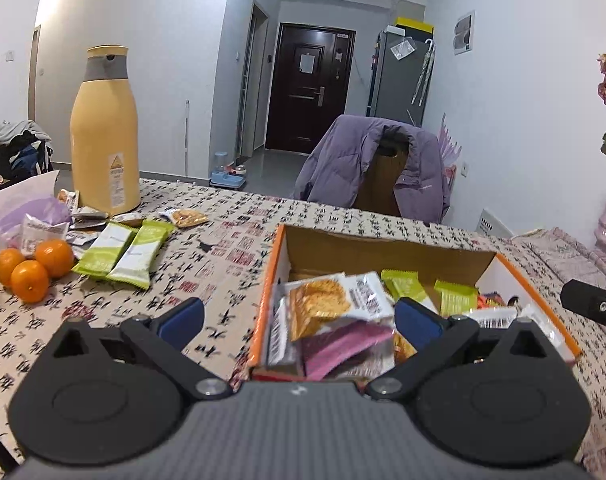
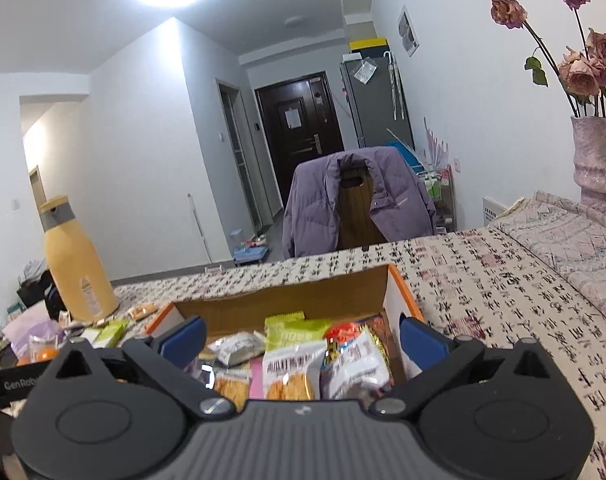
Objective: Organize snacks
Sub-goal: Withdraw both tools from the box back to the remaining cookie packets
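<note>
Both tongs hung spread and empty over the snack box.

The left tongs (image 1: 299, 322) straddled the near left corner of the box (image 1: 269, 280), blue pads (image 1: 181, 322) wide apart; a cracker pack (image 1: 323, 304) and a purple pack (image 1: 343, 346) lay between them. Two green bars (image 1: 121, 252) and three oranges (image 1: 33, 268) lay on the cloth (image 1: 223, 240) far to their left, near the flask (image 1: 105, 132). The right tongs (image 2: 301, 340) gaped above the box (image 2: 399, 292), with snack packs (image 2: 291, 364) lying between the pads.
</note>
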`<state>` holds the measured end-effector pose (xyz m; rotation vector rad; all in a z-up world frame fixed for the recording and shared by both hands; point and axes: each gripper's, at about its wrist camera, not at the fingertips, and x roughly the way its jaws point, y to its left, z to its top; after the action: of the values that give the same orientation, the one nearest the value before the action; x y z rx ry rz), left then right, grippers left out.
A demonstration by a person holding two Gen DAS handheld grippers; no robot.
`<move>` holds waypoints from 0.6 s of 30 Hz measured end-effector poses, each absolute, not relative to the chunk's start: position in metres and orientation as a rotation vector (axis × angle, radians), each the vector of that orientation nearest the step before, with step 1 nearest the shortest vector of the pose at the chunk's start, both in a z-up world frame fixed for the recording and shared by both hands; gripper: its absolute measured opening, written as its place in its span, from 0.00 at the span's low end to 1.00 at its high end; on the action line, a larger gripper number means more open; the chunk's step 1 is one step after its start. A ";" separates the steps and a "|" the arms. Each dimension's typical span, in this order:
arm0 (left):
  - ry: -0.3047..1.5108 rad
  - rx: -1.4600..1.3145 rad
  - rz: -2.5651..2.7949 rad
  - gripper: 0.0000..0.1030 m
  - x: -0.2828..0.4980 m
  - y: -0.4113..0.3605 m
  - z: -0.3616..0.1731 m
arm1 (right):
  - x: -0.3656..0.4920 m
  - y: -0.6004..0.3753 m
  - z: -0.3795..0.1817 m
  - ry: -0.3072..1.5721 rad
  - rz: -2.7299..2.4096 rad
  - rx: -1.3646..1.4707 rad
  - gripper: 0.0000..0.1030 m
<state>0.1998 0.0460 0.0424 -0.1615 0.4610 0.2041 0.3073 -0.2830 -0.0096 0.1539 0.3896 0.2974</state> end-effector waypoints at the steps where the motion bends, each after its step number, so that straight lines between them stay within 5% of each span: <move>1: 0.467 -0.158 0.203 1.00 0.195 0.047 0.041 | 0.304 -0.283 -0.010 0.395 0.296 0.148 1.00; 18: 0.589 -0.115 0.173 1.00 0.134 0.059 -0.007 | 0.253 -0.273 -0.048 0.557 0.273 0.012 1.00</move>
<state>0.1340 0.0594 -0.0071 -0.1148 0.5894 0.1734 0.2533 -0.2729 -0.0480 0.0120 0.5565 0.2729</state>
